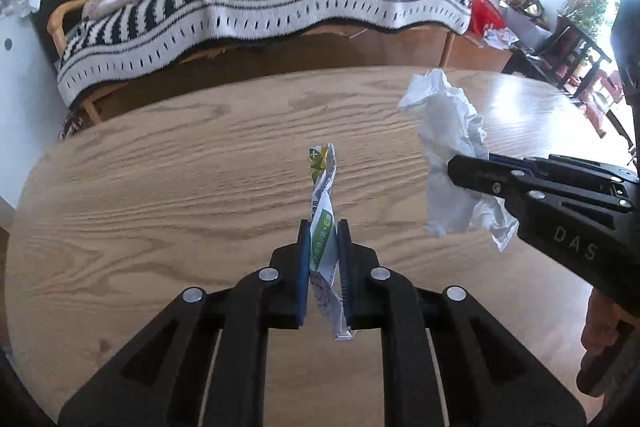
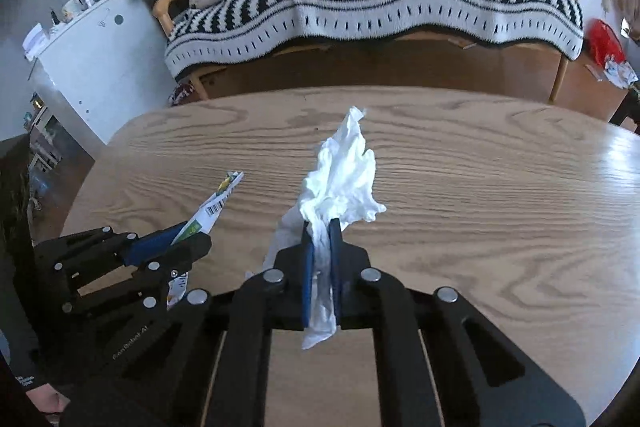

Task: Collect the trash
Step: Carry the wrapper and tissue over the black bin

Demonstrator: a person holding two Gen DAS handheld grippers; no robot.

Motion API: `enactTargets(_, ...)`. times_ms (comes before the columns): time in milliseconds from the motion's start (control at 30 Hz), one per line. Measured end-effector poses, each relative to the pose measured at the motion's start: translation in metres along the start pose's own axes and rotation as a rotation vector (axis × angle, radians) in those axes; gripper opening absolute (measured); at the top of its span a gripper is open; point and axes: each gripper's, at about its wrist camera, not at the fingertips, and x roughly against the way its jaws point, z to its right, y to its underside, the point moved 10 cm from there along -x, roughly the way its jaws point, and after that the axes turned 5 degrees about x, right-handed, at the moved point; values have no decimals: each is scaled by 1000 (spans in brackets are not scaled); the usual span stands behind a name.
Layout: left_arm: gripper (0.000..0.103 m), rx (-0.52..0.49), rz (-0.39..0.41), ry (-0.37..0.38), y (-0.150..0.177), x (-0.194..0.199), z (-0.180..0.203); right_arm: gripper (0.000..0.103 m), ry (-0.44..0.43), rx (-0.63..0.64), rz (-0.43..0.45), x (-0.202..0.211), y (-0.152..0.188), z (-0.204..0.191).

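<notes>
Partly hidden: wrapper middle between left tool pads.

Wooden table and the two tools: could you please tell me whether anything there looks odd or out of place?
Nothing looks damaged or spilled. The light oak-grain wooden table shows no litter in these views. The left tool pinches a flattened green-and-white printed wrapper standing upright; the right tool grips a crumpled white tissue. Clutter shows only on the white cabinet behind.
</notes>
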Motion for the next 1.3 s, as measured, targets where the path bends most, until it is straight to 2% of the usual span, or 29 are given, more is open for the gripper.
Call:
enactTargets(200,12,-51,52,36,7,65,42,8,37,5,71,85,15,7)
enactTargets(333,12,-95,78,74,30,108,87,8,93,7,128,153,44,19)
enactTargets(500,12,-166,91,154,81,146,158,8,200,-20,151,231,119,51)
enactTargets(700,12,-249,44,276,155,165,252,8,309,-164,168,311,214,112)
enactTargets(767,12,-286,23,316,182,169,281,8,329,-194,161,322,240,121)
enactTargets(867,12,-324,-14,350,211,168,307,8,355,-237,134,333,282,135)
enactTargets(967,12,-344,-41,366,235,166,324,8,368,-263,121,338,309,139)
enactTargets(1133,12,-334,-73,370,264,158,337,8,349,-325,88,330,353,147)
enactTargets(1300,12,-290,-175,393,302,128,341,8,297,-419,9,299,413,154)
